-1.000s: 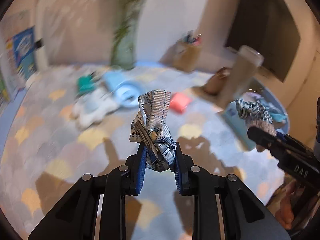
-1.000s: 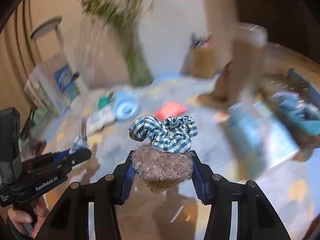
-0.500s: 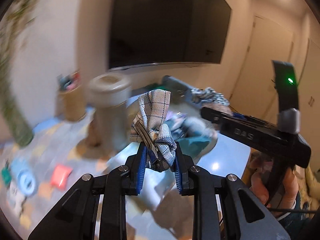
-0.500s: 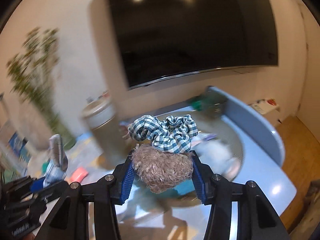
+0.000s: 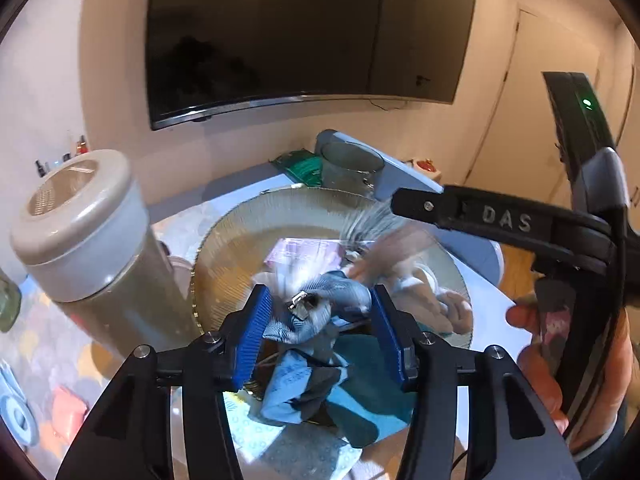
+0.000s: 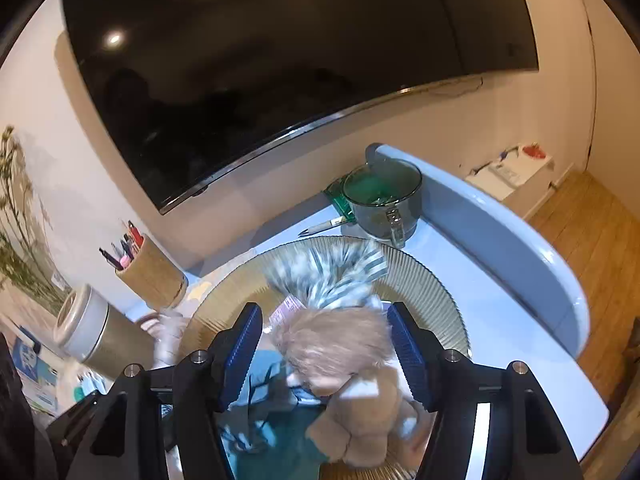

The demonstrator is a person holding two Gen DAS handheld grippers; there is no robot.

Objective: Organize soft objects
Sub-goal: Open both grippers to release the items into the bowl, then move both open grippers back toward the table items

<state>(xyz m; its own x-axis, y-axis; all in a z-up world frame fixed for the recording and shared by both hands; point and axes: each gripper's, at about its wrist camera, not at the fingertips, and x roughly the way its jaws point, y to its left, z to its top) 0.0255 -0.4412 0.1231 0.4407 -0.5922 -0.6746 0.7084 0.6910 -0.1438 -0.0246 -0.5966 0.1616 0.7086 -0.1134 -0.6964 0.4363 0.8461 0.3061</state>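
My left gripper (image 5: 320, 300) hangs over a round ribbed tray (image 5: 224, 240), its jaws opening. A blue plaid cloth with a metal clip (image 5: 320, 312) sits blurred between the pads, no longer pinched. My right gripper (image 6: 324, 316) is over the same tray (image 6: 432, 280), its jaws opening too. A furry tan scrunchie (image 6: 332, 340) and a checked scrunchie (image 6: 332, 272) blur between its pads with gaps at both sides. One finger (image 5: 480, 216) of the right gripper reaches in from the right in the left wrist view. In the tray lie a plush bear (image 6: 360, 412) and a teal cloth (image 5: 368, 380).
A tall canister with a beige lid (image 5: 80, 220) stands left of the tray. Behind the tray are a glass mug (image 6: 384, 200), a pen and a cork pen holder (image 6: 152, 276). A raised blue rim (image 6: 520, 240) edges the table on the right. A dark TV (image 5: 300, 28) hangs on the wall.
Both grippers swung from above the patterned mat to above the tray. Their jaws have widened, letting go of the plaid cloth and the two scrunchies, which now blur downward.
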